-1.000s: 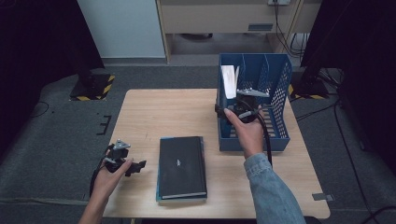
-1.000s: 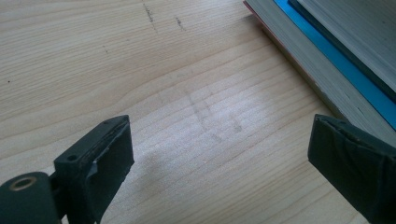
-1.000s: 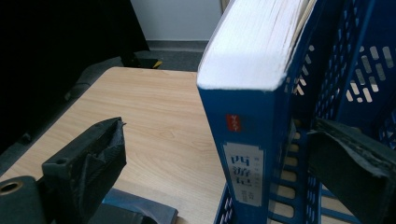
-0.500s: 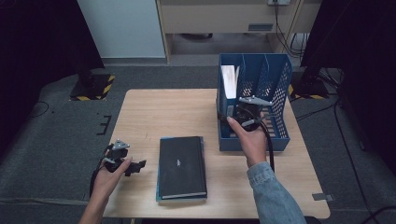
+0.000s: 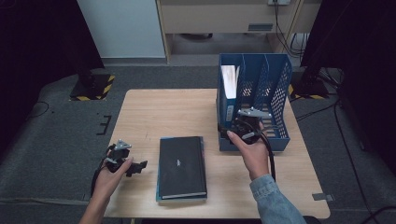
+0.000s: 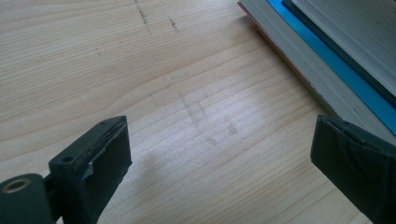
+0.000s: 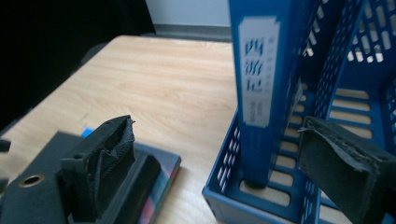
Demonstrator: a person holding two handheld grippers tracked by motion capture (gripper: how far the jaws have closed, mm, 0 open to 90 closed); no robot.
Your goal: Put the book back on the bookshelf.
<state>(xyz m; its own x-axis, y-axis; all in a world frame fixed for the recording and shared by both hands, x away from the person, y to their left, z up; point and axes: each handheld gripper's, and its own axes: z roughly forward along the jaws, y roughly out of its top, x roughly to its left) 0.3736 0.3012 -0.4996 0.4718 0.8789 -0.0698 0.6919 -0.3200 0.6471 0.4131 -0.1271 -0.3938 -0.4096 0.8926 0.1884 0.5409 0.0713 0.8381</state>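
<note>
With the blue book [image 7: 259,88] upright in the rack's [image 5: 275,135] left slot and my right tongs [image 7: 219,172], lately closing, gaping empty before its spine, I'd next take the tabletop [image 5: 154,112] stack [image 5: 182,167]; left tongs [image 6: 219,163] wait open.

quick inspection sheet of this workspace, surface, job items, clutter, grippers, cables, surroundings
surface: wooden table, faint scuffs
job's things: blue book upright in the leftmost slot of the blue file rack; stack of books lying flat at the table's middle
clutter: nothing seen
grippers: left gripper open over bare wood beside the stack; right gripper open, jaws just been closing, nothing between them, at the rack's front
cables: black cable along the right forearm
surroundings: grey carpet, dark curtains
</note>
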